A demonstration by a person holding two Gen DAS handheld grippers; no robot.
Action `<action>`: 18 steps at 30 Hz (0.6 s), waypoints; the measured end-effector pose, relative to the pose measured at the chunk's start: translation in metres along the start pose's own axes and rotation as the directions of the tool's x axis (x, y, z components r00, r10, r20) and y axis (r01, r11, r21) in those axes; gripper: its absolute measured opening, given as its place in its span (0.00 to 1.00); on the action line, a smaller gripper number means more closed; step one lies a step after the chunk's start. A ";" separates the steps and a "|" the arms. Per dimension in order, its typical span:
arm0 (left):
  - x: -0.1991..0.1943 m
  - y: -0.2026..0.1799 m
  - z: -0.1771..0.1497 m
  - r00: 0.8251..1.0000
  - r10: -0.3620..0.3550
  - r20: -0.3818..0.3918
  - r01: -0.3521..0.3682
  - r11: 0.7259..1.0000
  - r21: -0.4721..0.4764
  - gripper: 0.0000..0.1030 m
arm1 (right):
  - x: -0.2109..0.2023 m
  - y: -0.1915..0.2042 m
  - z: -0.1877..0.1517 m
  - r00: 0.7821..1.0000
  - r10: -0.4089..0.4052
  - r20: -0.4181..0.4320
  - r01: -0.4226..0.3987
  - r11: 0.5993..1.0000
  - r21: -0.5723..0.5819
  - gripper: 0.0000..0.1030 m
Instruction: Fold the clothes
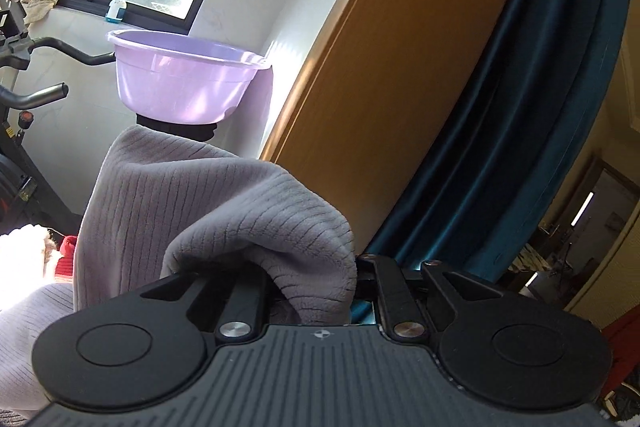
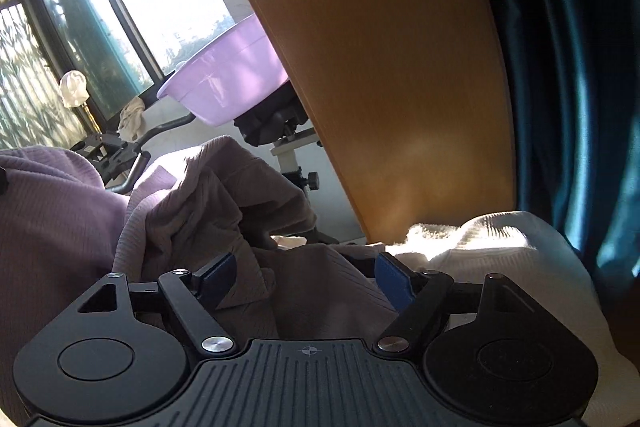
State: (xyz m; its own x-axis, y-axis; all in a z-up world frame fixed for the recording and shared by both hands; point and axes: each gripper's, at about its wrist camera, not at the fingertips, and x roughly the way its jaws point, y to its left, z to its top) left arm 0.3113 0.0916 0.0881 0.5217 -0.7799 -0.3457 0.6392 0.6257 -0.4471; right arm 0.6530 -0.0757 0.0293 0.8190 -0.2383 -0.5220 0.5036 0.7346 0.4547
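Right now, as I watch through both wrist cameras, the ribbed lilac-grey garment (image 1: 192, 195) is raised and bunched, not laid flat or squared into a fold. In the left wrist view it rises as a draped hump in front of my left gripper (image 1: 316, 291), with a thick rolled edge hanging down into the middle of the gripper; the fingertips themselves are buried under the cloth. From the way the fabric hangs from that spot I judge the left jaws to be closed on a bunch of it, though the pads are hidden. In the right wrist view the same garment (image 2: 192, 203) lies crumpled in loose ridges, and a smoother panel of it runs between the two blue pads (image 2: 394, 277) of my right gripper (image 2: 306, 279). Those jaws stand wide apart; cloth lies in the gap and brushes against them, but nothing is pinched. Beside it to the right sits a white knitted item (image 2: 500, 247), lit by the sun; I cannot tell whether it is folded. As to progress, I judge the garment to be mid-handling: lifted on one side, wrinkled, with no neat crease showing, so the flattening and folding of this piece remain to be done. Behind stand a purple plastic basin (image 1: 184, 79), a wooden panel (image 1: 384, 99) and a dark teal curtain (image 1: 532, 99).
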 end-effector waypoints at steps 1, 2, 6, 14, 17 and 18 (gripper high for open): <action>0.006 -0.003 0.002 1.000 -0.009 -0.002 0.009 1.000 0.002 0.14 | -0.002 -0.007 -0.001 1.000 -0.016 0.002 0.016 1.000 0.012 0.72; 0.008 0.000 -0.001 1.000 0.011 -0.011 -0.011 1.000 -0.010 0.14 | -0.003 -0.013 -0.002 1.000 -0.021 0.001 0.021 0.999 0.027 0.72; 0.011 0.014 -0.019 0.993 0.108 -0.042 -0.110 0.991 -0.070 0.14 | -0.006 -0.026 -0.006 1.000 0.002 0.000 -0.002 0.999 0.041 0.72; -0.034 0.070 -0.062 0.922 0.348 -0.166 -0.374 0.914 -0.159 0.72 | 0.008 -0.009 -0.013 0.993 0.110 -0.043 -0.113 0.992 -0.052 0.85; -0.041 0.070 -0.072 0.901 0.395 -0.180 -0.414 0.906 -0.086 0.78 | 0.022 0.016 -0.020 0.988 0.139 -0.065 -0.147 0.980 -0.134 0.94; -0.040 0.071 -0.076 0.891 0.411 -0.192 -0.429 0.901 -0.063 0.83 | 0.029 0.025 -0.023 0.987 0.141 -0.073 -0.152 0.974 -0.171 0.98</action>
State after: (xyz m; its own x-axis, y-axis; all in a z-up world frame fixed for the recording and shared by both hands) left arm 0.2927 0.1661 0.0077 0.6192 -0.4401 -0.6504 0.3164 0.8978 -0.3063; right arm 0.6831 -0.0495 0.0094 0.8593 -0.0851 -0.5043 0.3190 0.8599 0.3986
